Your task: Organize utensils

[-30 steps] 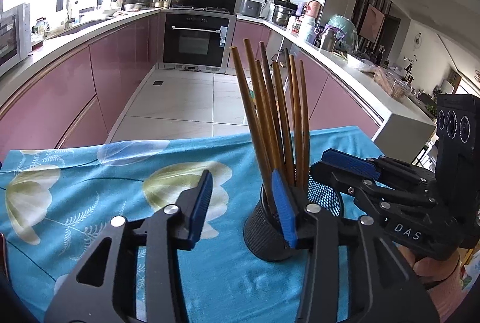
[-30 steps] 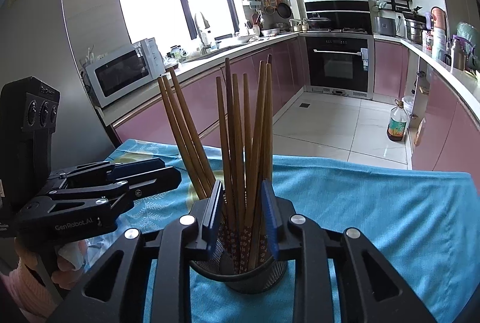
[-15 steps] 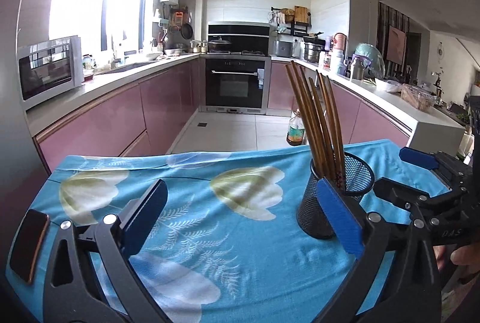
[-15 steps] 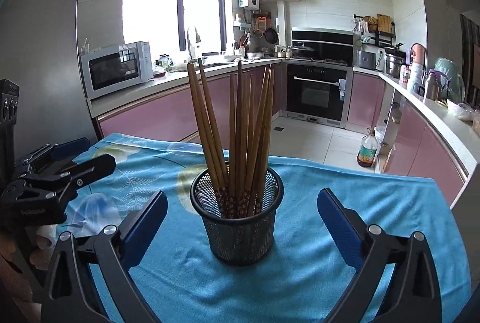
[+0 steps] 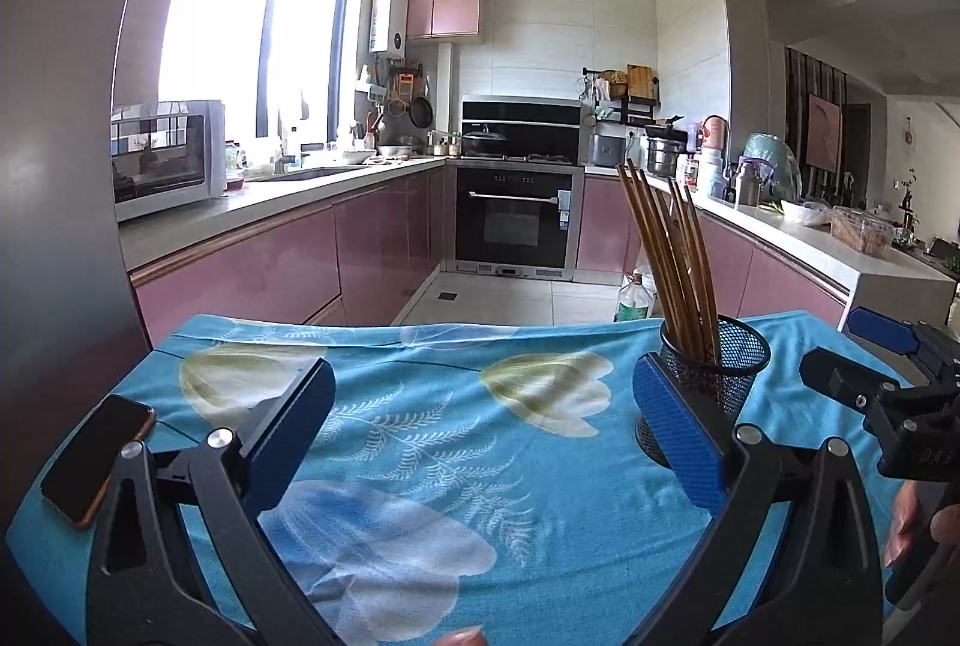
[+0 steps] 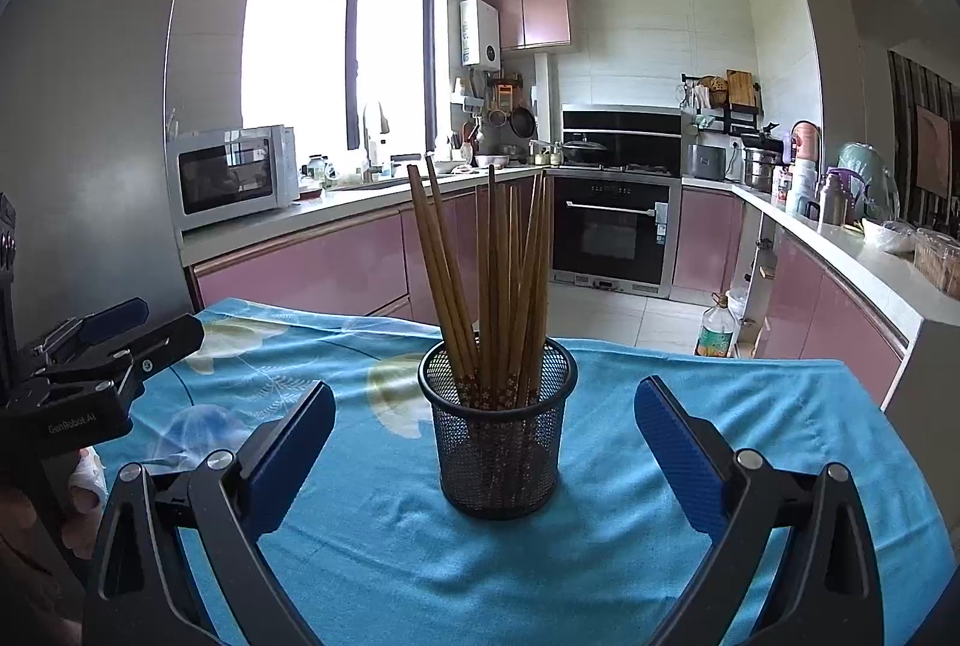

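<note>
A black mesh holder (image 6: 498, 442) stands upright on the blue floral tablecloth (image 6: 630, 526) with several wooden chopsticks (image 6: 498, 280) standing in it. My right gripper (image 6: 486, 442) is open and empty, pulled back from the holder, which sits between its spread fingers but apart from them. In the left wrist view the holder (image 5: 720, 370) with the chopsticks (image 5: 672, 256) stands just behind the right finger. My left gripper (image 5: 480, 430) is open and empty above the cloth. The right gripper (image 5: 888, 382) shows at that view's right edge.
A phone (image 5: 96, 460) lies at the table's left edge. Beyond the table's far edge is the kitchen floor with a bottle (image 6: 714, 328), pink cabinets, an oven (image 6: 612, 232) and a microwave (image 6: 234, 178) on the counter.
My right gripper opened, let go of the chopsticks in the holder and pulled back. My left gripper opened wider and drew back to the left. The holder stayed put.
</note>
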Demonstrator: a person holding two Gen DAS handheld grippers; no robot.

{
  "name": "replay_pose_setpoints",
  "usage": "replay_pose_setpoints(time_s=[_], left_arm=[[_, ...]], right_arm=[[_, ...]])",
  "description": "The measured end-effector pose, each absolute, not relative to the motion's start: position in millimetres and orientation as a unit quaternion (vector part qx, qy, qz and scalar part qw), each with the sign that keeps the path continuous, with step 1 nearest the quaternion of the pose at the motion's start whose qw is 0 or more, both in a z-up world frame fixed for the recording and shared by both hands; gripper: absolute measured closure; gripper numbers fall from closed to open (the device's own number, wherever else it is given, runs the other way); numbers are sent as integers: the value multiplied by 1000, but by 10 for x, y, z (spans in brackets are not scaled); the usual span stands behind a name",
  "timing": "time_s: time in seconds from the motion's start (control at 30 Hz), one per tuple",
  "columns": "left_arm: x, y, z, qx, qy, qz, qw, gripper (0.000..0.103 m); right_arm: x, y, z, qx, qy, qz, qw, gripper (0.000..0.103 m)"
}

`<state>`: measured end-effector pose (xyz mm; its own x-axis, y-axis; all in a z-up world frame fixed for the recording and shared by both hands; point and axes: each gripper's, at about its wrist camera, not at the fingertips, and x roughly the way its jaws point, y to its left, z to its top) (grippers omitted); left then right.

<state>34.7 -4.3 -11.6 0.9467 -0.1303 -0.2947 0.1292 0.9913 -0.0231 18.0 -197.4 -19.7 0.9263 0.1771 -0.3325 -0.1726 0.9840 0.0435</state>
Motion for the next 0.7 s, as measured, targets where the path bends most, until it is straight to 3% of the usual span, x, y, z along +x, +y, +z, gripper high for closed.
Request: replay_pose_setpoints(time_s=[0.7], left_arm=[[294, 4, -138, -15, 146, -68, 987, 5]], right_arm=[[43, -1919, -191, 5, 152, 84, 985, 6]])
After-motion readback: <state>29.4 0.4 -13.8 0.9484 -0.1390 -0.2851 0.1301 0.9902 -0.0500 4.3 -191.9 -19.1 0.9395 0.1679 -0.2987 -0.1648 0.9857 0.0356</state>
